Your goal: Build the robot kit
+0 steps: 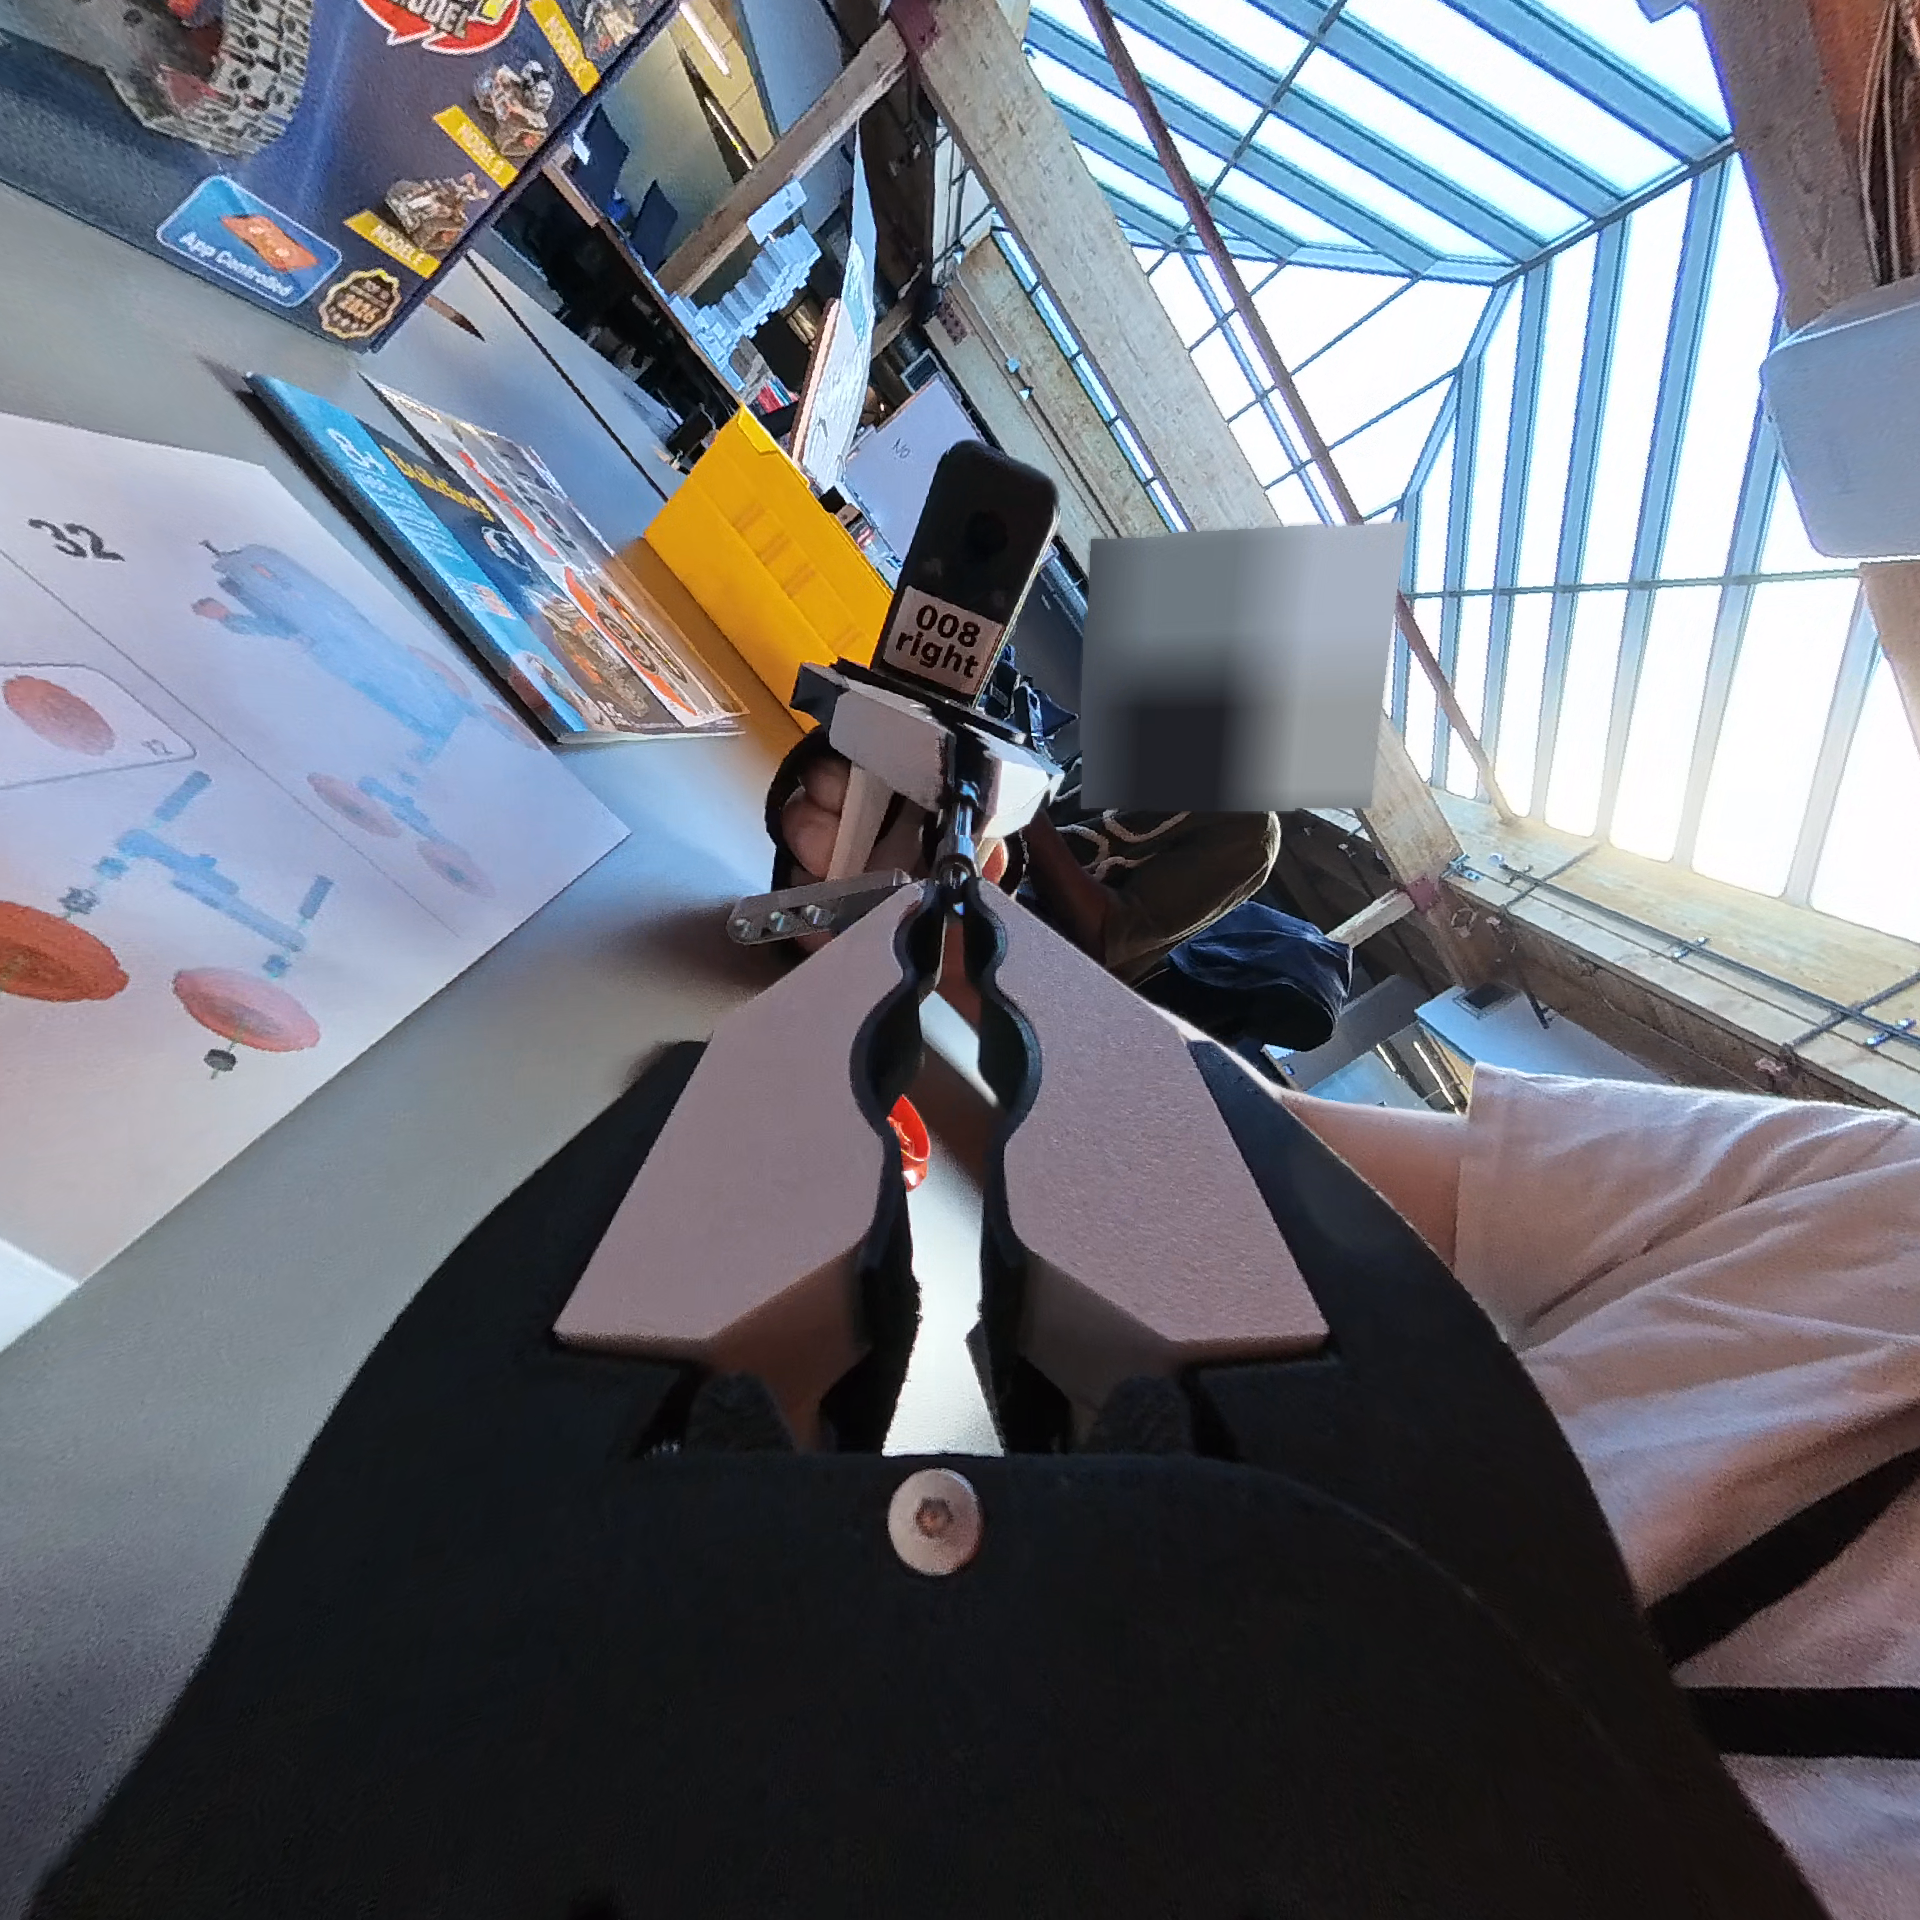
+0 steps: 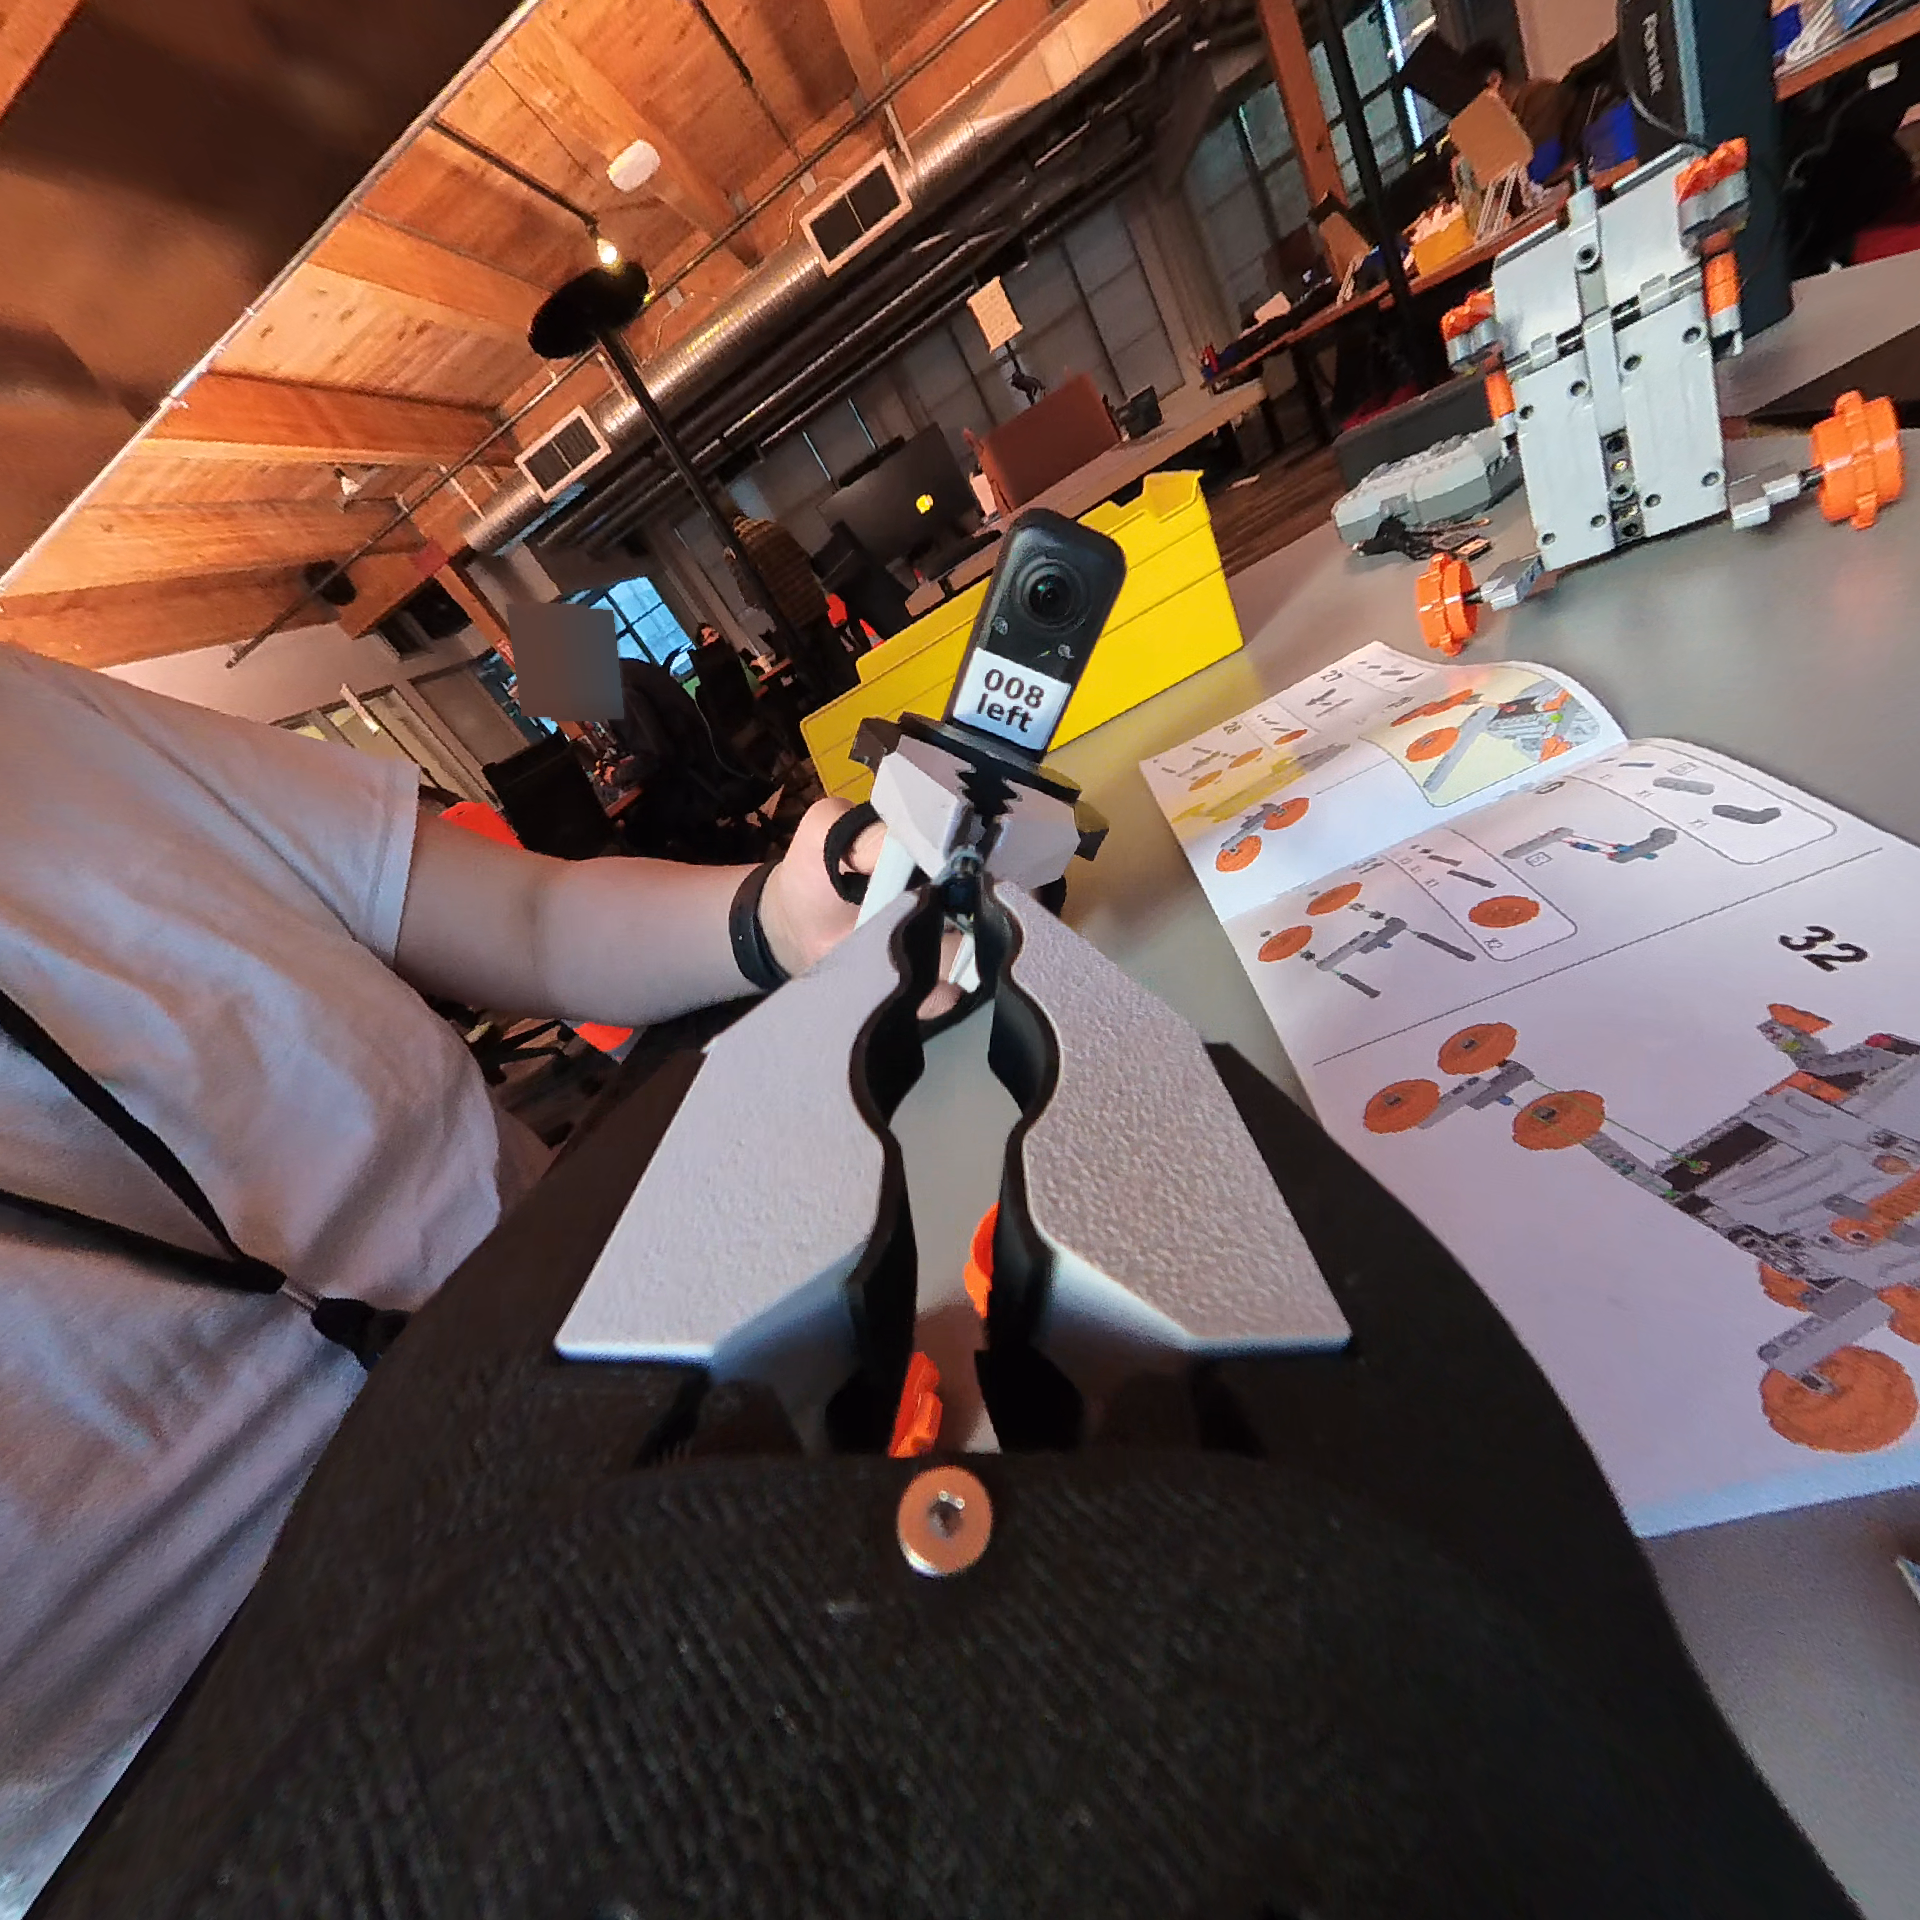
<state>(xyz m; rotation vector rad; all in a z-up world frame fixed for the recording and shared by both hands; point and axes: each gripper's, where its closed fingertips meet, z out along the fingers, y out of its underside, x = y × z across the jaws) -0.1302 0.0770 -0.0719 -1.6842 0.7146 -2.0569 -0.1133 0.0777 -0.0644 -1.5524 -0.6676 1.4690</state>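
While your two tools meet tip to tip above the grey table (image 2: 1714, 665), the left tool (image 1: 943, 902) and right tool (image 2: 958, 906) each pinch one end of a thin black-and-metal pin (image 1: 961, 831); an open white instruction booklet (image 2: 1558, 1039) lies beneath, under wooden ceiling beams (image 2: 312, 416).

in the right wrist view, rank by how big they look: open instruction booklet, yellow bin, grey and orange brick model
1. open instruction booklet, largest, though nearest the camera.
2. yellow bin and grey and orange brick model: look alike in size, so unranked.
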